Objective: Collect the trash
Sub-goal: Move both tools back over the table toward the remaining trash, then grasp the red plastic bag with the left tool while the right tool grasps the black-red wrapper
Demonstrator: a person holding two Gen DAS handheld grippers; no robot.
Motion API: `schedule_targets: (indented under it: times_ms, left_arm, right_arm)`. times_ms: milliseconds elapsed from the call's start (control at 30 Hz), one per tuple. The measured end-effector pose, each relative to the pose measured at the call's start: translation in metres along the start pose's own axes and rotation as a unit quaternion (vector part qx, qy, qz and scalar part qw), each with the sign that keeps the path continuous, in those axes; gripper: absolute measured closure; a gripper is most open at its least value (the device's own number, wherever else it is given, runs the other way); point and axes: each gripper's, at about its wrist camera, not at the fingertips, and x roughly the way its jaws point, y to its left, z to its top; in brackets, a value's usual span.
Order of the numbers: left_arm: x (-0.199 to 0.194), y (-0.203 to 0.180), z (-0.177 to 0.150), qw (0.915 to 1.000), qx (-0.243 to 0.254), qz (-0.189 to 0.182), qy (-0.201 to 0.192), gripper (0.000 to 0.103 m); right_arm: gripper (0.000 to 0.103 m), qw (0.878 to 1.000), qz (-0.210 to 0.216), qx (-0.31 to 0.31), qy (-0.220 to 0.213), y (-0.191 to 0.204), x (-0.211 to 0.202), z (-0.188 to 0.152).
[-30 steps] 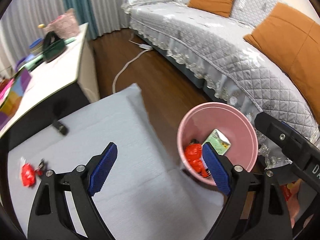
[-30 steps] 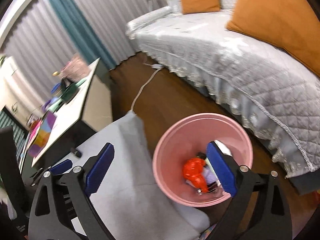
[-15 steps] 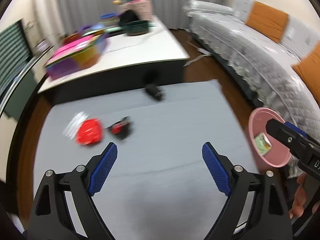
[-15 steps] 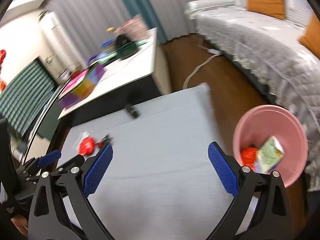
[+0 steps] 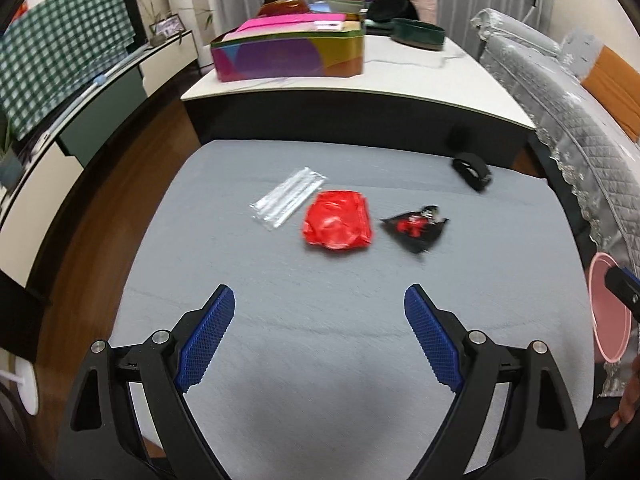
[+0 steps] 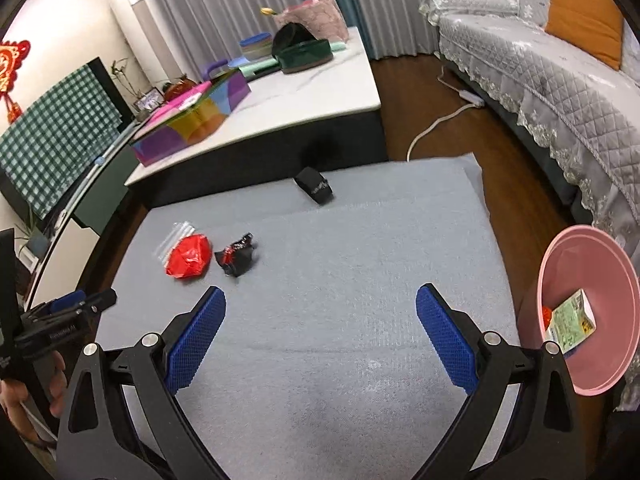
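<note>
On the grey mat [image 5: 320, 360] [image 6: 360, 264] lie a crumpled red wrapper [image 5: 338, 220] [image 6: 189, 257], a black-and-red wrapper [image 5: 416, 227] [image 6: 236, 257] to its right, and a clear plastic sleeve [image 5: 289, 197] [image 6: 176, 236] to its left. My left gripper [image 5: 319, 316] hovers open and empty, short of the red wrapper. My right gripper [image 6: 320, 316] is open and empty too, right of the wrappers. The pink bin [image 6: 586, 292] [image 5: 600, 312] stands off the mat's right edge, holding a green carton [image 6: 570, 320] and a red scrap.
A black strap roll [image 5: 472, 170] [image 6: 314, 186] lies at the mat's far edge. Behind it stands a low white table [image 5: 360, 80] [image 6: 280, 96] with a colourful box [image 5: 288, 54] and bowls. A grey-covered sofa [image 6: 560, 80] runs along the right; a white power cord [image 6: 436, 124] crosses the wooden floor.
Both grippers swung left from over the pink bin to above the mat. The wrappers now lie ahead of them and the bin has slid to the right edge. Both stayed open.
</note>
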Motion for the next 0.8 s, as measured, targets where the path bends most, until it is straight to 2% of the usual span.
schedule_targets:
  times_ms: [267, 467, 700, 800]
  left_arm:
    - [0.039, 0.013, 0.007, 0.9995, -0.025, -0.008, 0.018, 0.019]
    - [0.076, 0.005, 0.021, 0.9988, -0.008, -0.024, 0.042, 0.019]
    - [0.112, -0.006, 0.044, 0.9975, 0.000, -0.036, 0.060, 0.019]
    - [0.126, -0.009, 0.050, 0.9968, 0.004, -0.038, 0.070, 0.019]
  right_arm:
    - [0.008, 0.999, -0.007, -0.012, 0.035, 0.010, 0.030, -0.003]
    - [0.008, 0.999, -0.015, -0.026, 0.041, 0.016, 0.049, 0.006]
    - [0.008, 0.995, -0.003, -0.072, 0.067, 0.046, 0.102, 0.013]
    - [0.009, 0.991, 0.005, -0.114, 0.071, 0.069, 0.126, 0.015]
